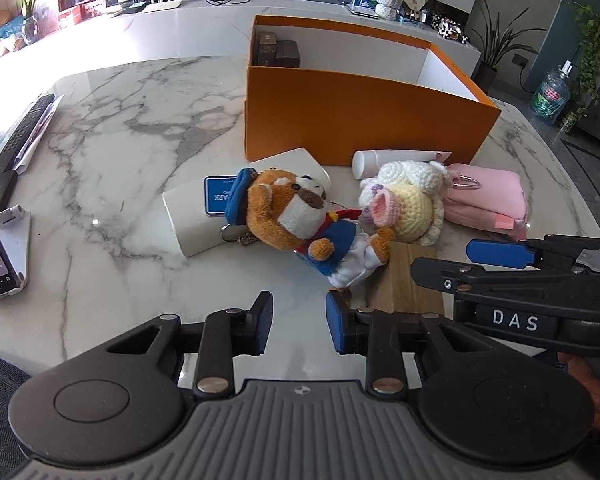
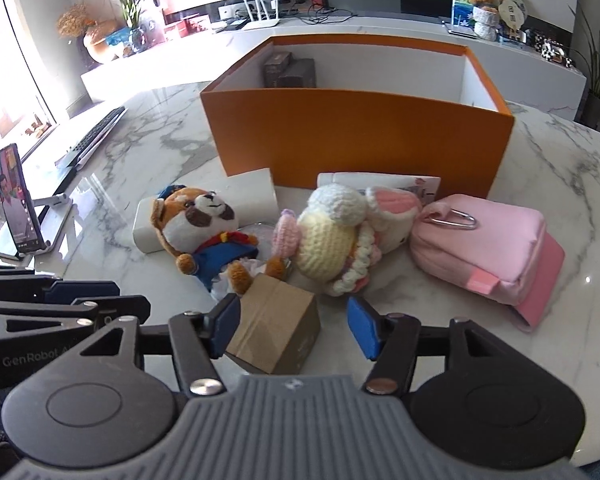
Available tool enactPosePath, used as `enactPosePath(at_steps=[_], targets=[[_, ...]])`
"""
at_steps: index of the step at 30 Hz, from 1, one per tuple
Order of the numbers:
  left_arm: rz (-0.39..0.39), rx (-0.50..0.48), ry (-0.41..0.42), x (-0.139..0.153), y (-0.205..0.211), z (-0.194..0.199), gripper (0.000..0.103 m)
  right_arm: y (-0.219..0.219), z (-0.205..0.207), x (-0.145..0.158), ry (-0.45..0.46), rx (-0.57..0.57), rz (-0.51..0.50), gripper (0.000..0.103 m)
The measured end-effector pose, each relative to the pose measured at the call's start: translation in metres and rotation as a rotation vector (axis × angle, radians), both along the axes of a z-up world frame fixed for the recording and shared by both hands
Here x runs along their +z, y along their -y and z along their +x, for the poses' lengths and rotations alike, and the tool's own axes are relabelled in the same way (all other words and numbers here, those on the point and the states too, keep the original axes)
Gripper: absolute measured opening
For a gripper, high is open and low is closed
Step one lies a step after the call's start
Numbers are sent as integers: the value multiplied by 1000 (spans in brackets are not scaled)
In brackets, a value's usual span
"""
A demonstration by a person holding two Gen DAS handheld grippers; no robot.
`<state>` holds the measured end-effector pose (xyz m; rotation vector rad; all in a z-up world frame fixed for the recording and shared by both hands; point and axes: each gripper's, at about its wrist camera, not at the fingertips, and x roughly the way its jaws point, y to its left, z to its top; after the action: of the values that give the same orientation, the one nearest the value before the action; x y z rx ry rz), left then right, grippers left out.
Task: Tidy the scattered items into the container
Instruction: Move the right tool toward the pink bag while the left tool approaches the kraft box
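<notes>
The small brown carton (image 2: 274, 326) sits on the counter (image 2: 540, 160) in front of the orange box (image 2: 360, 136), between the wide jaws of the right hand-held gripper (image 2: 292, 322), unpinched. Likely light and stiff; grip its flat sides. Left hand-held gripper (image 1: 298, 322) narrow, empty

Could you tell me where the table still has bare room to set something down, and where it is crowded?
Bare marble lies between the remote and the orange box, reaching toward the phone stand and the left gripper. In front of the box it is crowded: white box, dog plush, crocheted doll, pink pouch, cardboard box.
</notes>
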<state>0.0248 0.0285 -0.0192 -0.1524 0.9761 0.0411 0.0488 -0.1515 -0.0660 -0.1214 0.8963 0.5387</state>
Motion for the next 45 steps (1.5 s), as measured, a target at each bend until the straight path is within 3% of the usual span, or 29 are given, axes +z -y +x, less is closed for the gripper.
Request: enactPosePath(at_steps=[6, 13, 22, 24, 26, 34, 38, 45], targets=[[-22, 19, 8, -2, -12, 4, 33, -21, 5, -15, -43, 46, -67, 67], [-40, -41, 15, -2, -1, 9, 33, -17, 6, -18, -54, 43, -74, 64], [-140, -93, 43, 10, 17, 18, 33, 27, 0, 0, -31, -14, -22, 67], [-166, -114, 48, 13, 26, 22, 37, 43, 1, 3, -24, -57, -18, 67], [-178, -144, 47, 14, 37, 26, 51, 58, 3, 4, -20, -103, -24, 67], [-158, -171, -66, -4, 74, 51, 51, 105, 12, -7, -32, -226, -62, 65], [-104, -161, -101, -8, 85, 59, 51, 123, 20, -9, -8, -259, -78, 63], [6, -172, -107, -8, 103, 65, 52, 134, 42, -19, 90, -178, -207, 64]])
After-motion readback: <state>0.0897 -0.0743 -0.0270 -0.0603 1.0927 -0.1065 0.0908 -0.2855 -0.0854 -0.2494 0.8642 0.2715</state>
